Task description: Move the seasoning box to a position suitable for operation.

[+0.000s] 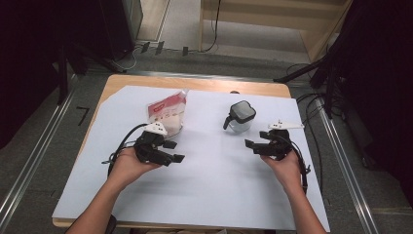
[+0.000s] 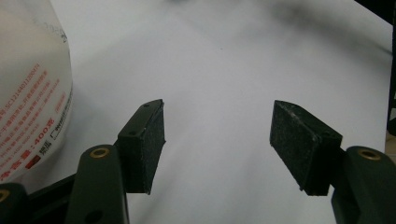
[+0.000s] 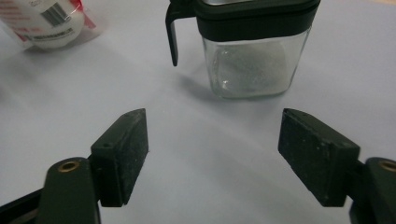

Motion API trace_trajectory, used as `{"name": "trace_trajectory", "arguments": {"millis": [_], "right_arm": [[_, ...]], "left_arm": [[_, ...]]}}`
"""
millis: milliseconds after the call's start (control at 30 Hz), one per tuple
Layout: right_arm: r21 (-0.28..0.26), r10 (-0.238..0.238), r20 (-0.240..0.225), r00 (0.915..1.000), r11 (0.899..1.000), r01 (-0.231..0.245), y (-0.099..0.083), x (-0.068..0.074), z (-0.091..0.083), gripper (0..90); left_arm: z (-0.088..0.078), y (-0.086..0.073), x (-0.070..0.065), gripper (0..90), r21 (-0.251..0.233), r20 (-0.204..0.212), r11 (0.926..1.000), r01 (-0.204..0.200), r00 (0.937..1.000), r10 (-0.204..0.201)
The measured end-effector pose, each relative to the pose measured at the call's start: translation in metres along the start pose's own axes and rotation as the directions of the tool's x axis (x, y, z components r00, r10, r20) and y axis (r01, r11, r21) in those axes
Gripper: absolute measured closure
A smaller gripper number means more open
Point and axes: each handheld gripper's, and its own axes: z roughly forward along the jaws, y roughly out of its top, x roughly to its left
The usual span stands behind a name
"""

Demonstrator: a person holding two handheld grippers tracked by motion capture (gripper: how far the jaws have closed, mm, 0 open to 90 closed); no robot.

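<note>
Forearms enter from the bottom of the high view, each hand carrying a gripper above the white sheet that covers the counter (image 1: 272, 87). Left gripper (image 1: 173, 151) points toward the sheet's centre, jaws spread and nothing between them; a plastic bag (image 1: 168, 113) with red print and white contents lies just beyond it, near but apart. Right gripper (image 1: 253, 146) also has its jaws spread around nothing; a clear glass jar (image 1: 240, 118) with a black lid and a side handle stands just beyond it and slightly to its inner side, not touching.

Left gripper view: both black pads (image 2: 144, 147) stand wide apart over bare white sheet (image 2: 224, 70). The bag (image 2: 30, 88) bulges just outside the left-hand jaw, close to it; contact cannot be confirmed.

Right gripper view: the pads (image 3: 123, 151) are spread, with only sheet between them. The jar (image 3: 252, 60) stands upright straight ahead of the gap, clear of both jaws, lid seated, white residue inside. The bag (image 3: 49, 21) lies farther off at upper left.
</note>
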Motion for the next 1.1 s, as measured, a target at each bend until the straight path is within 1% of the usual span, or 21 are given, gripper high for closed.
{"name": "trace_trajectory", "arguments": {"millis": [100,133,200,233,300,367,400,500,533,567,700,733,800,833,867,933,967,1000,1100], "right_arm": [[-0.003,-0.003,0.007,1.0000,1.000,0.003,0.004,-0.001,0.003,22.6],[-0.021,-0.009,0.019,0.9998,1.000,0.009,0.008,-0.001,0.008,22.4],[-0.020,-0.001,0.020,0.9998,1.000,0.001,0.009,-0.001,0.009,22.3],[-0.022,0.009,0.011,0.9999,1.000,-0.009,0.011,-0.002,0.013,21.9],[-0.031,0.005,0.012,0.9999,1.000,-0.005,0.012,-0.002,0.015,21.9],[-0.027,-0.007,0.025,0.9997,1.000,0.008,0.014,-0.003,0.020,19.8],[-0.028,-0.004,0.032,0.9995,1.000,0.005,0.017,-0.004,0.024,18.2],[-0.035,0.004,0.041,0.9992,0.999,-0.002,0.019,-0.006,0.028,16.3],[-0.036,0.003,0.049,0.9988,0.999,-0.001,0.020,-0.007,0.030,15.9],[-0.037,0.012,0.056,0.9984,0.999,-0.010,0.023,-0.010,0.033,14.3],[-0.042,0.014,0.055,0.9984,0.999,-0.012,0.025,-0.013,0.037,13.9],[-0.056,0.020,0.048,0.9987,0.998,-0.017,0.026,-0.014,0.042,13.7],[-0.053,0.023,0.053,0.9983,0.998,-0.020,0.027,-0.014,0.044,13.6],[-0.041,0.011,0.066,0.9978,0.999,-0.008,0.028,-0.013,0.049,13.6],[-0.038,0.005,0.077,0.9970,0.999,-0.002,0.029,-0.013,0.051,13.6],[-0.036,-0.001,0.085,0.9964,0.999,0.005,0.030,-0.012,0.053,13.6],[-0.037,-0.003,0.103,0.9947,0.999,0.007,0.031,-0.011,0.058,13.6],[-0.035,-0.008,0.102,0.9947,0.999,0.012,0.031,-0.011,0.059,13.6],[-0.036,-0.015,0.111,0.9937,0.999,0.020,0.031,-0.012,0.063,13.7]], "left_arm": [[0.000,0.000,0.000,36.6,-0.001,0.001,1.0000,0.001,1.0000,-0.001],[0.000,0.000,0.000,36.6,-0.004,0.006,1.0000,0.000,1.0000,0.000],[0.000,0.000,0.001,36.6,-0.003,0.005,1.0000,-0.003,1.0000,0.003],[0.000,-0.001,0.001,36.6,-0.004,0.003,1.0000,-0.001,1.0000,0.001],[-0.001,-0.001,0.001,36.6,-0.004,0.004,1.0000,0.000,1.0000,0.000],[-0.002,-0.001,0.001,36.6,-0.004,0.003,1.0000,-0.001,1.0000,0.001],[-0.002,-0.002,0.001,36.6,-0.005,0.000,1.0000,0.000,1.0000,0.000],[-0.002,-0.002,0.001,36.7,-0.009,0.006,1.0000,0.002,1.0000,-0.002],[-0.002,-0.001,0.001,36.7,-0.008,0.004,1.0000,-0.001,1.0000,0.001],[-0.002,-0.001,0.001,36.6,-0.007,0.004,1.0000,-0.004,1.0000,0.004],[-0.001,-0.001,-0.001,36.6,-0.001,0.001,1.0000,-0.005,1.0000,0.005],[-0.001,-0.001,-0.001,36.6,-0.004,0.001,0.9999,-0.011,0.9999,0.011],[-0.001,-0.001,-0.002,36.6,-0.011,-0.002,0.9998,-0.016,0.9999,0.016],[-0.001,-0.001,-0.003,36.6,-0.014,0.002,0.9997,-0.018,0.9998,0.018],[-0.001,-0.001,-0.004,36.6,-0.015,0.002,0.9996,-0.022,0.9998,0.022],[-0.001,-0.001,-0.004,36.6,-0.008,-0.001,0.9997,-0.024,0.9997,0.024],[0.000,-0.001,-0.004,36.6,-0.007,-0.002,0.9997,-0.024,0.9997,0.024],[0.000,-0.001,-0.005,36.8,-0.009,-0.011,0.9996,-0.026,0.9996,0.026],[-0.001,-0.001,-0.005,37.4,-0.020,-0.011,0.9996,-0.019,0.9998,0.019]]}}
